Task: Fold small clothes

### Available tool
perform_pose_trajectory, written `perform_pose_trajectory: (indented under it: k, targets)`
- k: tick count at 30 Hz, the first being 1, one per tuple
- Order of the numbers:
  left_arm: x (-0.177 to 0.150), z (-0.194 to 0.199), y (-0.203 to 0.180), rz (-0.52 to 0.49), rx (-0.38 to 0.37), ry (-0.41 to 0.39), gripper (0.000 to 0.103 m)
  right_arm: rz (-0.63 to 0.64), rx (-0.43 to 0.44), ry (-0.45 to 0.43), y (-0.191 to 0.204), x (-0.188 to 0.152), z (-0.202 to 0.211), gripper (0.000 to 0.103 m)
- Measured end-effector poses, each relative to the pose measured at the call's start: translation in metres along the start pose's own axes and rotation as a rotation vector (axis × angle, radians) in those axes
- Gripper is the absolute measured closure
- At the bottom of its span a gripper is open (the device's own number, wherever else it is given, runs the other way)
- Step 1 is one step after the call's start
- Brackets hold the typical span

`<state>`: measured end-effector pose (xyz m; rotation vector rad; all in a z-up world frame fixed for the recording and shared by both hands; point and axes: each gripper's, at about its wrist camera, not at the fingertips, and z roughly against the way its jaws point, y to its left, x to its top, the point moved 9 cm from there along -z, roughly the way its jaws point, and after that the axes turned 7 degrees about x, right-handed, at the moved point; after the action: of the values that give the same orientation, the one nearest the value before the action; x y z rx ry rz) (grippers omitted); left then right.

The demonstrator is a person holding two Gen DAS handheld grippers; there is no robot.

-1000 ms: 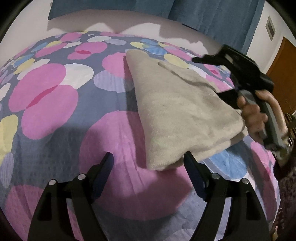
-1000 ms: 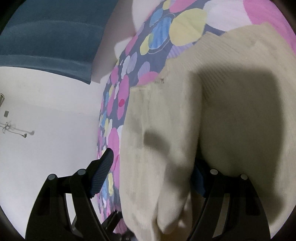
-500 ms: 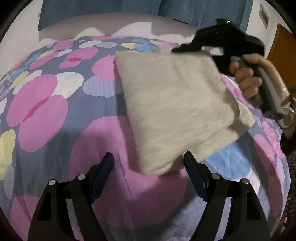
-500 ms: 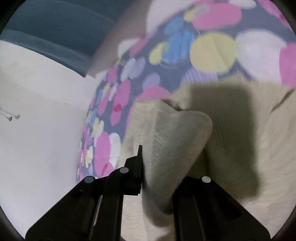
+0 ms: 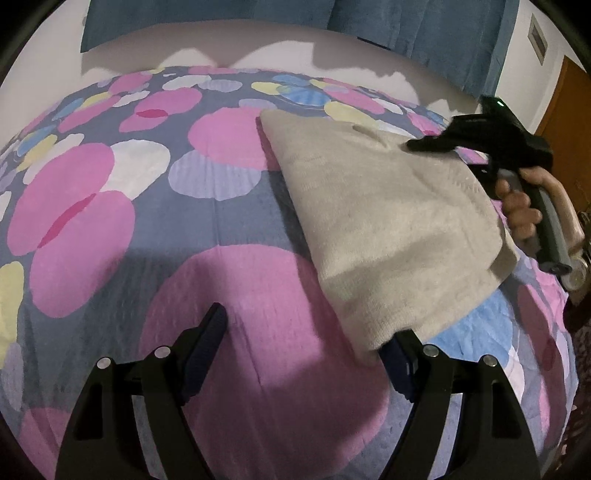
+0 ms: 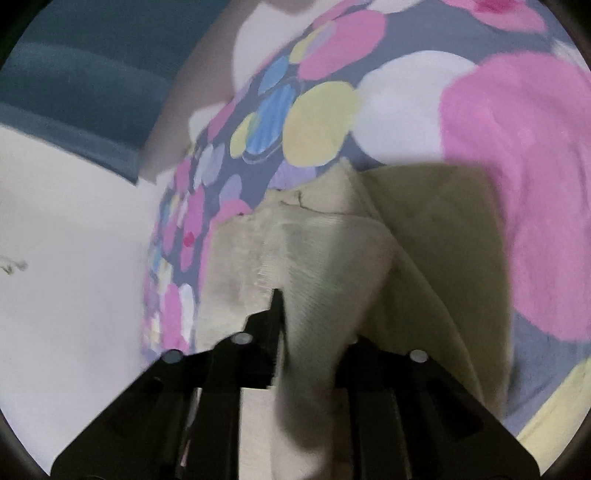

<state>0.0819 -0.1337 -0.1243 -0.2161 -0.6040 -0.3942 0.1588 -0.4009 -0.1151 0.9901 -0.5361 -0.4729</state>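
A beige knitted garment (image 5: pixel 388 221) lies folded on the flowered bedspread (image 5: pixel 184 221). Its near corner covers the tip of my left gripper's right finger. My left gripper (image 5: pixel 306 332) hovers open over the bedspread with nothing between its pads. A hand holds my right gripper (image 5: pixel 421 144) at the garment's far right edge. In the right wrist view a thick fold of the garment (image 6: pixel 317 280) fills the gap of my right gripper (image 6: pixel 314 317). Its jaws are opening, and the cloth still touches both fingers.
The bed runs back to a white wall (image 5: pixel 258 48) under blue curtains (image 5: pixel 406 26). A brown door (image 5: pixel 576 122) stands at the far right. The bed's right edge drops off near the hand (image 5: pixel 521 210).
My right gripper closed on a fold of the garment, swung it up and left over the pile, then came back to the right. My left gripper stayed open and in place.
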Motion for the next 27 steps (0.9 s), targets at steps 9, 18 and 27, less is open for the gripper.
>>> perform_pose_trajectory:
  k: [9,18,27]
  targets:
    - [0.001,0.000,0.000,0.009,-0.011,-0.003,0.025,-0.060,0.152,-0.086,0.010,-0.080,0.094,0.047]
    - [0.000,0.000,0.000,0.012,-0.014,-0.005,0.025,-0.165,0.233,0.052,0.019,-0.160,0.057,0.046]
    - [0.001,0.001,0.002,0.044,-0.043,-0.012,0.025,-0.125,0.212,0.076,0.050,-0.175,-0.018,0.046]
